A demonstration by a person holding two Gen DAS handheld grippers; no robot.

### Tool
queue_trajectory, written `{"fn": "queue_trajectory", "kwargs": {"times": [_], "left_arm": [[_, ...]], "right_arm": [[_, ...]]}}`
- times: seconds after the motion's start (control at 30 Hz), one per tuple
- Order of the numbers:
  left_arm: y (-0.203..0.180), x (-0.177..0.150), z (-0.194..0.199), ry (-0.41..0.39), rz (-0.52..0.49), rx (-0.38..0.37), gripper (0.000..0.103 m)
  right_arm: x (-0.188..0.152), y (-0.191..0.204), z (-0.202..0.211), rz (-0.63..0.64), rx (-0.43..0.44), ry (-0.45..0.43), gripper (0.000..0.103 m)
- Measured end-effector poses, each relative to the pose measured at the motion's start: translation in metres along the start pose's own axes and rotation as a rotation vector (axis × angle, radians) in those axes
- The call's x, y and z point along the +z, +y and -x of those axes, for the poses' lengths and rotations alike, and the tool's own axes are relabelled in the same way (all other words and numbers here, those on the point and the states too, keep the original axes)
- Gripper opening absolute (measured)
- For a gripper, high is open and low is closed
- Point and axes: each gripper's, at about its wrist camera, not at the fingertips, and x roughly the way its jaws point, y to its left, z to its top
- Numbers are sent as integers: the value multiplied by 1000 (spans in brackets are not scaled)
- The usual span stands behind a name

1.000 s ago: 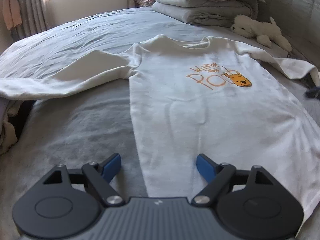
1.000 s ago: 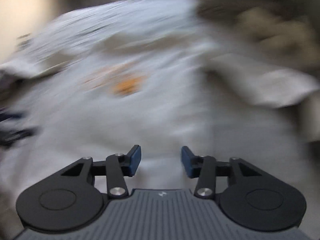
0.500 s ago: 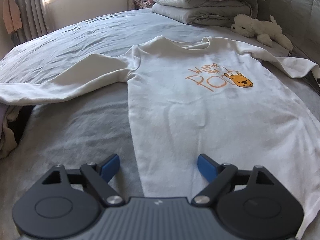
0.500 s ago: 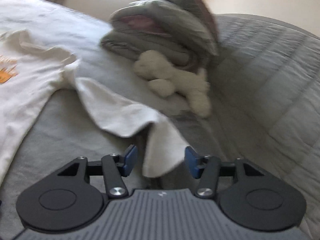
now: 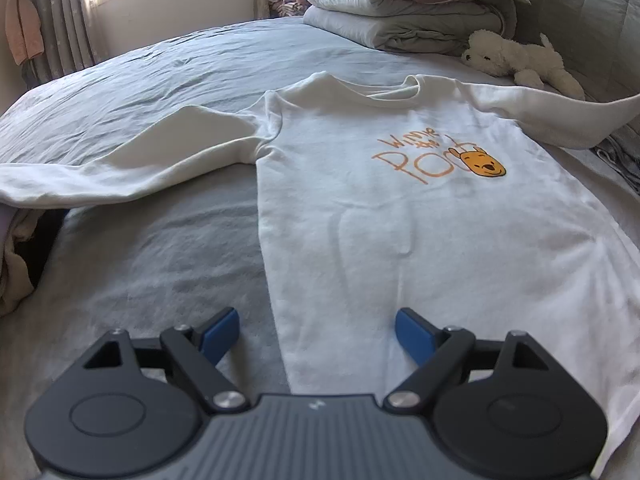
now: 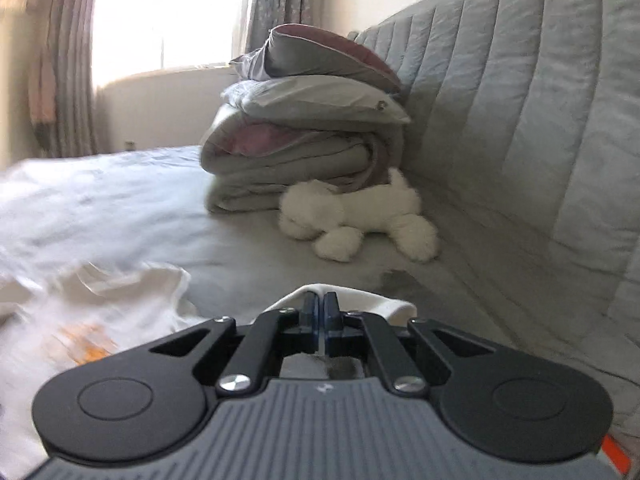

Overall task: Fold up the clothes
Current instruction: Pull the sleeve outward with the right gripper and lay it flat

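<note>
A white long-sleeved shirt [image 5: 400, 216] lies face up across a grey bed [image 5: 152, 264], filling the middle and right of the left wrist view, its orange cartoon print [image 5: 440, 156] right of centre. One sleeve [image 5: 132, 160] stretches flat toward the left edge of the frame. The other sleeve [image 5: 560, 116], at the upper right, now rises off the bed toward the right edge, where half a second ago it lay flat. The cause shows in the right wrist view: the right gripper [image 6: 322, 314], at the bottom centre, has its blue fingers [image 6: 310, 312] pressed together on the cuff [image 6: 360, 298], a fold of white cloth bulging just beyond their tips; half a second ago they stood apart on either side of that cuff. The shirt's body is a white blur at the lower left of that view. The left gripper [image 5: 318, 334], at the bottom of its own frame, hangs with fingers spread wide and empty over the shirt's lower left edge, as it did a second ago. Folded bedding [image 6: 304, 140] and a white plush toy [image 6: 360, 220] sit at the head of the bed, clear of the shirt. With the cuff caught and lifted, the sleeve looks ready to be carried across the chest for the first fold.
</note>
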Motion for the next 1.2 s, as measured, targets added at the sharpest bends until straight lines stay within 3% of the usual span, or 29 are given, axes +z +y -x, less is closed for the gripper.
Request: {"fn": "queue_trajectory", "kwargs": {"times": [0.13, 0.23, 0.33, 0.53, 0.7, 0.9, 1.07, 1.2], "left_arm": [[1, 0, -1, 0, -1, -3, 87], [0, 1, -2, 0, -3, -2, 87], [0, 2, -3, -4, -8, -4, 87], [1, 2, -5, -9, -3, -7, 88], [1, 2, -6, -9, -2, -10, 88], [1, 2, -6, -10, 1, -11, 88], [0, 2, -6, -11, 7, -5, 88], [0, 2, -6, -22, 14, -1, 88]], "right_arm": [[21, -41, -56, -199, 6, 148, 1], [12, -66, -114, -263, -116, 251, 1], [-4, -85, -151, -266, -218, 294, 1], [-8, -90, -163, -241, -277, 256, 1], [13, -100, -147, -362, -181, 153, 1], [36, -100, -127, -457, -100, 213, 1], [46, -96, -107, -423, -58, 218, 2], [45, -106, -145, -388, -130, 248, 3]]}}
